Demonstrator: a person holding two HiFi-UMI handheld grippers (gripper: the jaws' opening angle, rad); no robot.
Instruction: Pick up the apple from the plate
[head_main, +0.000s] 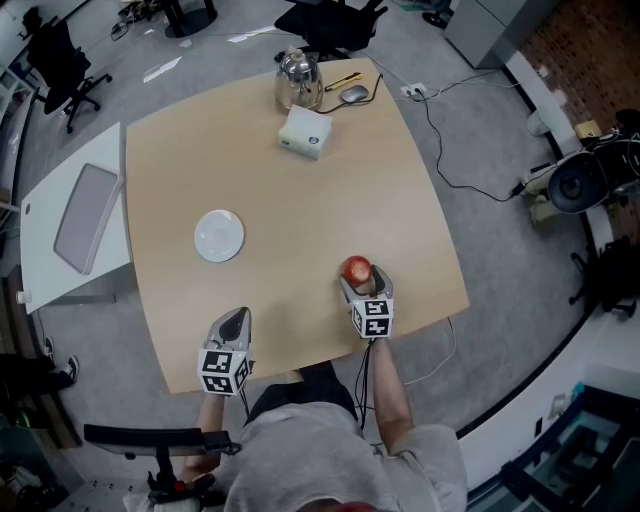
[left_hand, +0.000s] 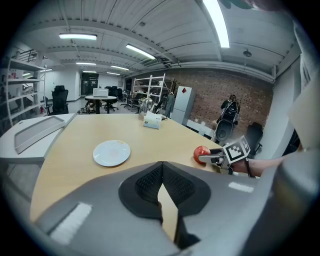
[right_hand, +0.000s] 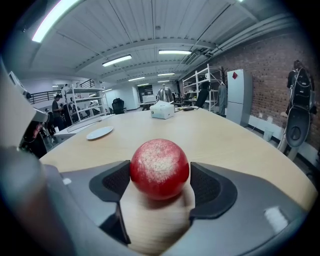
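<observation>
Pale worktop carries the bare plate and, well apart near the person's edge, the apple, resting between the spread right tongs, seemingly ungripped, so lifting remains; left tongs are pressed together.

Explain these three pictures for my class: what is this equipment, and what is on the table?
No robot here: a person holds a two-jaw gripper in each hand. One picture looks down from a camera on the person's head; the other two come from cameras riding on each gripper, looking along its jaws. On the table lie a white plate, empty, a white box and a kettle. The left gripper has its jaws closed on nothing. The right gripper has its jaws wide apart on either side of a red apple, which seems to rest on the table, off the plate.
</observation>
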